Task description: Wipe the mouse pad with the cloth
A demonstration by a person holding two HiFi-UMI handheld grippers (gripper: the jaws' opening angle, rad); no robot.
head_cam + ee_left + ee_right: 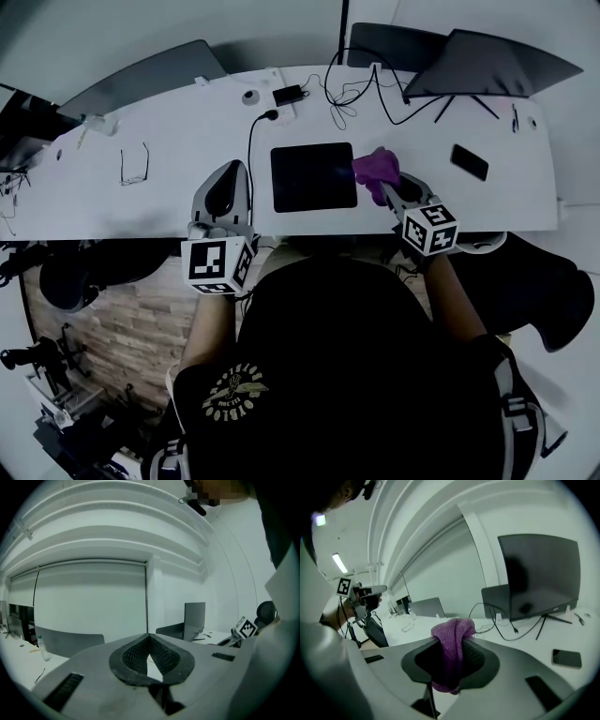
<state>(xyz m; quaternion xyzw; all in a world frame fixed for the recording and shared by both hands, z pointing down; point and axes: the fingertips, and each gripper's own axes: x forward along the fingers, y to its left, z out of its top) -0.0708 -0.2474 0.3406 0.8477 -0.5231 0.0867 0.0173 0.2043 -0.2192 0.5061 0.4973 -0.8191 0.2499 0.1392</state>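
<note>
**Cloth pinched in right claw at pad's right edge**

White office, long white surface across the upper half of the head view, with dark screens along its far edge and loose cables at upper centre. The mouse pad lies flat at centre: a black, matte, thin square with rounded corners. It probably has a grippy underside, but a hard wipe could shift it.

The right claw is clamped on the cloth, a purple knitted rag bunched between the ribbed pads with a tuft poking above the tips. It sits just right of centre at the pad's right edge, and whether it touches the pad can't be told. The cloth is soft, light and floppy, so the mid-bunch grip looks fine; press it flat to wipe.

The left claw, left of the pad, is closed tip to tip on nothing. It could pin a pad corner.

A phone lies at right and glasses at left, both well clear.
</note>
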